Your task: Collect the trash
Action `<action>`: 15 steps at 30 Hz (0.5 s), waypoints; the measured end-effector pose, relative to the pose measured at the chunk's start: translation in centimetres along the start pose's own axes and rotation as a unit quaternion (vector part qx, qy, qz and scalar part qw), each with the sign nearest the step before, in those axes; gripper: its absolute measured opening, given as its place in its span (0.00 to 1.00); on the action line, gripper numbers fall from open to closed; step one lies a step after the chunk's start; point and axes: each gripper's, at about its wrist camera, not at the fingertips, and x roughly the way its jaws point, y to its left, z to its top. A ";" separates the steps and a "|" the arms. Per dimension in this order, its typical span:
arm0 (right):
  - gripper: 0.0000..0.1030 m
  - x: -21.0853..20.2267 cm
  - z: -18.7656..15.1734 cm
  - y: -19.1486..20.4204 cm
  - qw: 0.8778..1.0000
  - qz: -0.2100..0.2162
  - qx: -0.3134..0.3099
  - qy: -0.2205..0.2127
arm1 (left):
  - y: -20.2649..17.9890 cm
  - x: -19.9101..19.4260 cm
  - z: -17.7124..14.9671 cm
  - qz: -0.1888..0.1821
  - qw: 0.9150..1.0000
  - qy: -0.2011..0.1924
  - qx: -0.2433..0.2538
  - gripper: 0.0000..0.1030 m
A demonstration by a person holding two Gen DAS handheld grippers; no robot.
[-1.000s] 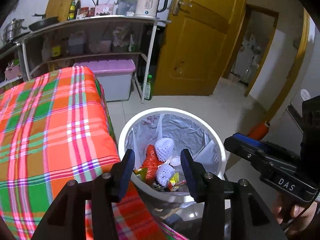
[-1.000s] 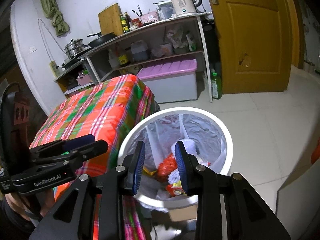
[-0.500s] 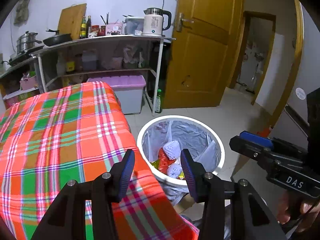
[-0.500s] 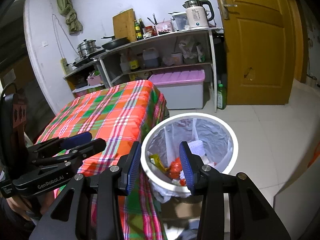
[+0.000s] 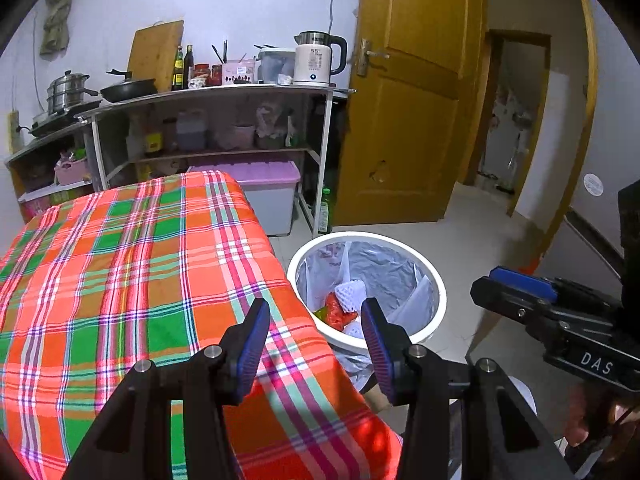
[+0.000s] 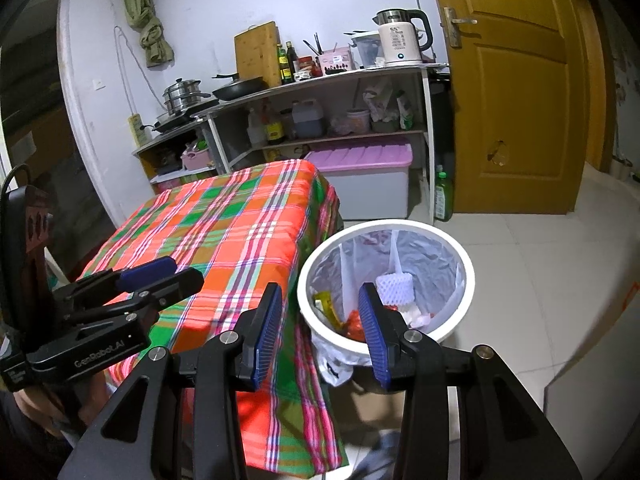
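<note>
Beside the table draped in an orange-and-green plaid cloth [image 5: 132,280] stands the white trash bin [image 6: 464,268], lined with a plastic bag and holding a white foam net [image 6: 394,286], red wrappers [image 5: 334,312] and other scraps. Behind, a shelf unit [image 6: 320,108] carries a kettle [image 5: 316,60], and a yellow door [image 6: 516,100] stands to the right. Left gripper [image 5: 312,332] hangs over the table's corner, angled downward, jaws apart and empty. Right gripper [image 6: 320,316] points down toward the bin's near rim; its jaws have just been opening, nothing between them.
</note>
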 end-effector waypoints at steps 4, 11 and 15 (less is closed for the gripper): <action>0.40 -0.2 -0.3 0.3 1.000 0.001 -0.002 0.000 | 0.0 -0.6 -0.4 0.004 1.000 -0.002 0.001 0.46; 0.40 -0.3 -0.3 0.5 1.000 0.002 -0.005 -0.001 | -0.1 -0.8 -0.5 0.005 1.000 -0.001 0.001 0.46; 0.40 -0.4 -0.3 0.5 1.000 0.001 -0.005 -0.001 | -0.2 -1.0 -0.7 0.004 1.000 -0.003 0.003 0.46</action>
